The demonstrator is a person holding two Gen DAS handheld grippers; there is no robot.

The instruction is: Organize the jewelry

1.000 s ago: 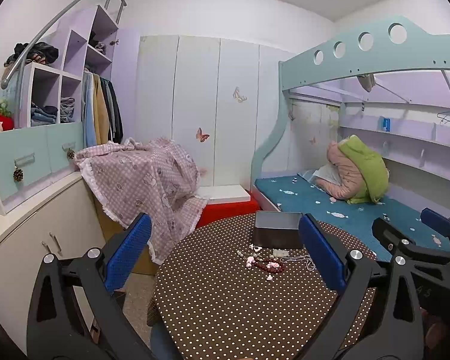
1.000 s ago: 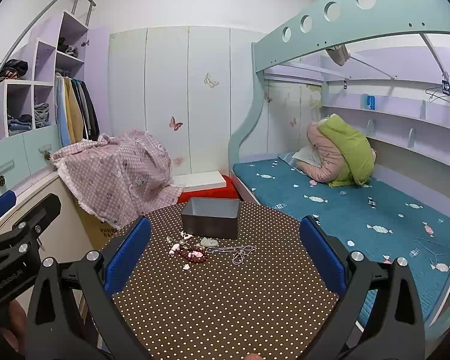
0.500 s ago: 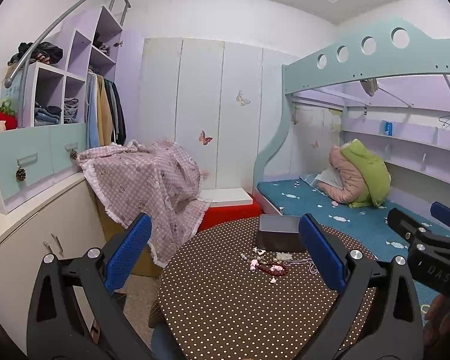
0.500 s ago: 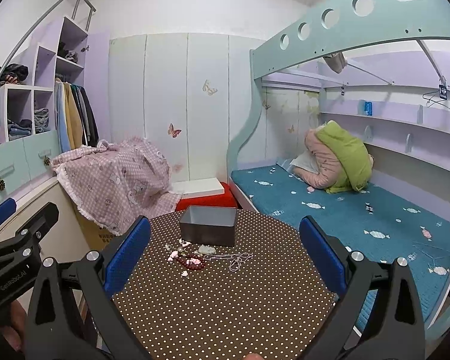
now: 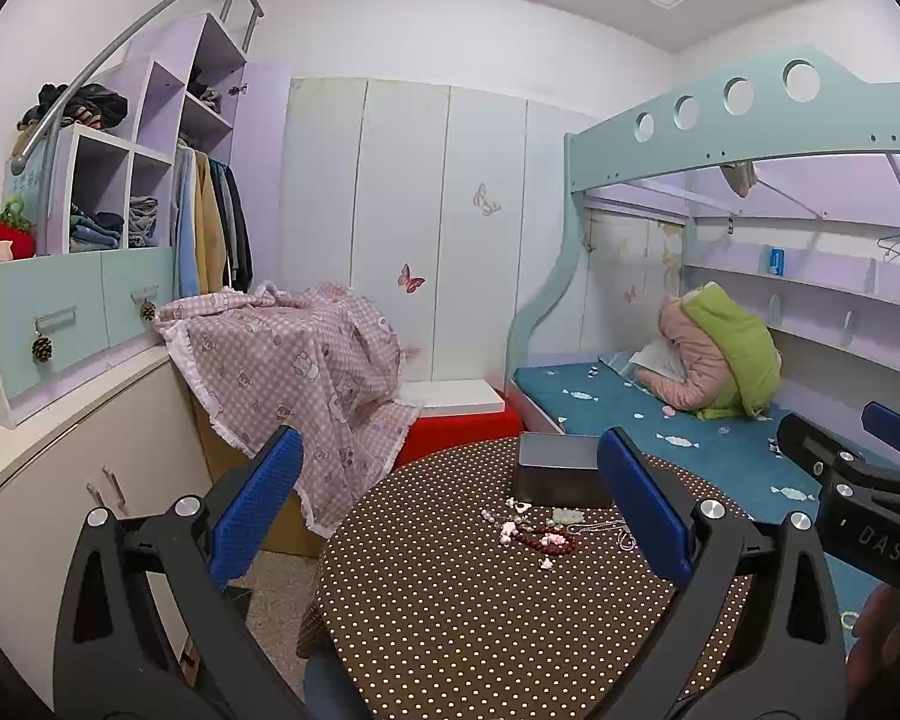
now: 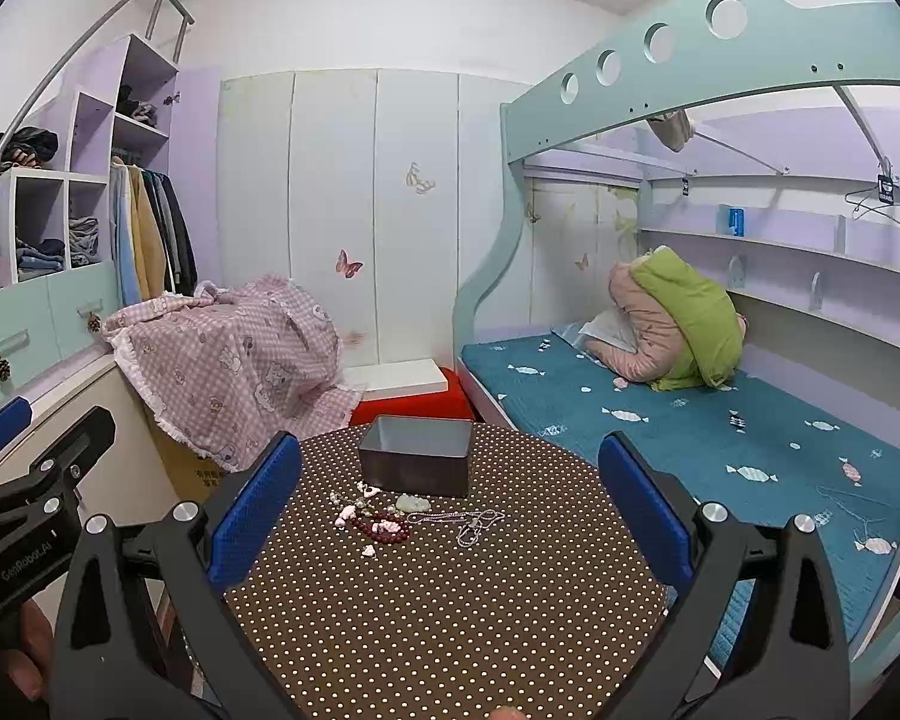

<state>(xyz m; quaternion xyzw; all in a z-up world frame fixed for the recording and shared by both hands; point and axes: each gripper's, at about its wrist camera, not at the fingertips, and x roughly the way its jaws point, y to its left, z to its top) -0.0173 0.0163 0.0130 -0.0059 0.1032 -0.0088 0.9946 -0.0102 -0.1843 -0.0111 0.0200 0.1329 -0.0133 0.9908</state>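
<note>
Brown polka-dot cloth covers the round desk (image 6: 450, 612), w/ the jewelry in a loose cluster toward its far side. Grey open-top box (image 6: 415, 461) sits at the far edge; nothing visible inside from the right wrist view, though its floor is mostly hidden. Just in front of the box: a dark red bead bracelet (image 6: 383, 527), a pale green stone pendant (image 6: 413, 503), a thin silver chain (image 6: 468, 522) trailing off to the right, plus several small pink and white pieces (image 6: 354, 510) scattered at the left of the cluster. One small pink bit (image 6: 368, 551) lies slightly nearer the camera, apart from the rest. All of it lies on the cloth, outside the box.

Left gripper (image 5: 450, 510) hangs above the near-left part of the desk, blue-padded jaws wide apart, nothing between them. Right gripper (image 6: 450, 510) hangs over the near side, jaws likewise spread wide and empty. Both are well short of the jewelry. Each gripper shows in the other's view at the frame edge, held by a hand only partly visible.

Beyond the desk: pink checked blanket (image 6: 234, 360) draped over something at left, red stool w/ a white top (image 6: 411, 387) behind the box, bunk bed w/ teal mattress (image 6: 690, 420) at right, green and pink bedding (image 6: 672, 324) bundled at its far end.
</note>
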